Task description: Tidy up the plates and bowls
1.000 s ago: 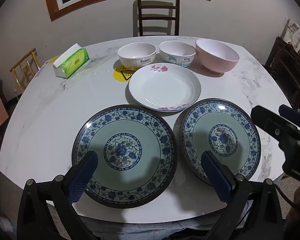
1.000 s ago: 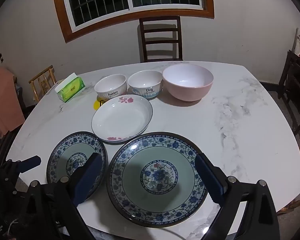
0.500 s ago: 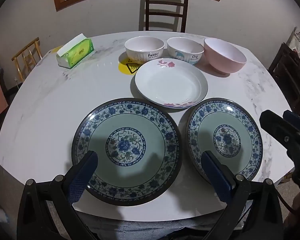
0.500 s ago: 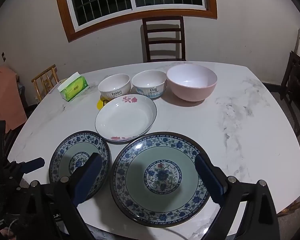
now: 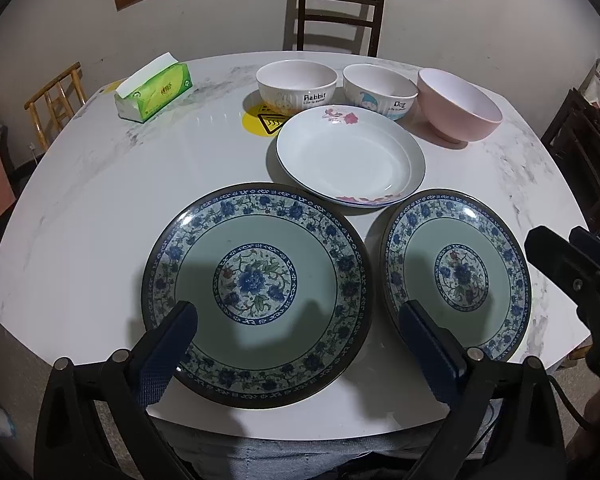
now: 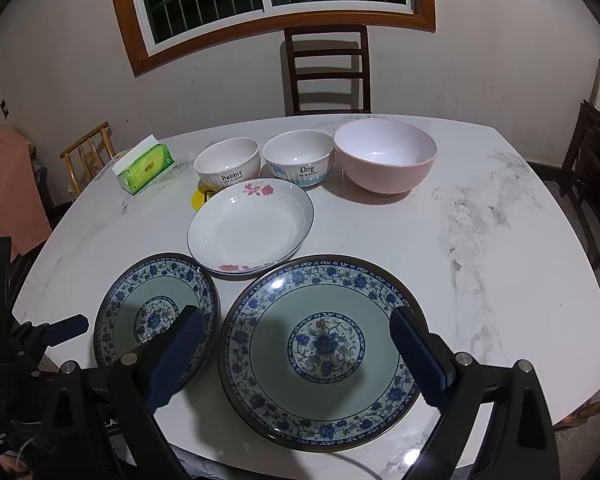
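Two blue floral plates lie side by side at the table's near edge. My left gripper (image 5: 298, 338) hovers open over the near rim of the larger-looking left plate (image 5: 256, 240), nothing between its fingers. My right gripper (image 6: 296, 344) hangs open above the right plate (image 6: 320, 288); the left plate (image 6: 156, 288) sits beside it. Behind them lies a white plate (image 5: 350, 156) (image 6: 252, 224) with pink flowers. Farther back stand a Rabbit bowl (image 5: 296, 86), a Dog bowl (image 5: 380, 90) and a pink bowl (image 5: 458, 106). The right plate (image 5: 456, 240) lies next to the right gripper's finger (image 5: 572, 272).
A green tissue box (image 5: 154, 90) stands at the back left of the white marble table (image 5: 100, 200). A yellow sticker (image 5: 262, 122) lies by the Rabbit bowl. A dark chair (image 5: 336, 12) stands behind the table, a wooden chair (image 5: 56, 96) to the left and dark chairs (image 5: 580, 152) to the right.
The left wrist view has tipped down a little, with the window sliding up out of frame. Nothing on the table has moved and both grippers stay open.
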{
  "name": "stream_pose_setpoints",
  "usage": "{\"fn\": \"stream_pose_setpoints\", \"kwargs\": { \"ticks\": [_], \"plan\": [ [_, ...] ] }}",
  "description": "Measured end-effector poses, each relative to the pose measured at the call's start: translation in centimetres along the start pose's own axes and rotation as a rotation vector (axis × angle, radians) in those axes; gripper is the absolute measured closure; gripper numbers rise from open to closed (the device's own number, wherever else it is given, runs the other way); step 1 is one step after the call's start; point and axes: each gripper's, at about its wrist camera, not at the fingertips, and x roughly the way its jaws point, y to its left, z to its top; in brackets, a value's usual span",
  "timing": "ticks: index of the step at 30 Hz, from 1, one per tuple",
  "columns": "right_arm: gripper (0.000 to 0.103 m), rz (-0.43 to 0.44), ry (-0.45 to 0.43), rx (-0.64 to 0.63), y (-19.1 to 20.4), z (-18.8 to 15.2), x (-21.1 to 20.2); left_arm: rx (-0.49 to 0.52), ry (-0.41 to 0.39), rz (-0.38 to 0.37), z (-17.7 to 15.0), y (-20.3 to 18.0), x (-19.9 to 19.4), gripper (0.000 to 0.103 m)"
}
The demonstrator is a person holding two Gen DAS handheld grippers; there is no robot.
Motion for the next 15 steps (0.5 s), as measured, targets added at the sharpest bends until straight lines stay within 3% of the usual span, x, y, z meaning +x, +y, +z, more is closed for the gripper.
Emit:
{"fn": "stream_pose_setpoints", "kwargs": {
  "ticks": [15],
  "plan": [
    [0.007, 0.013, 0.01, 0.005, -0.05, -0.29, 0.25, -0.008, 0.007, 0.007, -0.16, 0.27, 0.45, 0.004]
  ]
}}
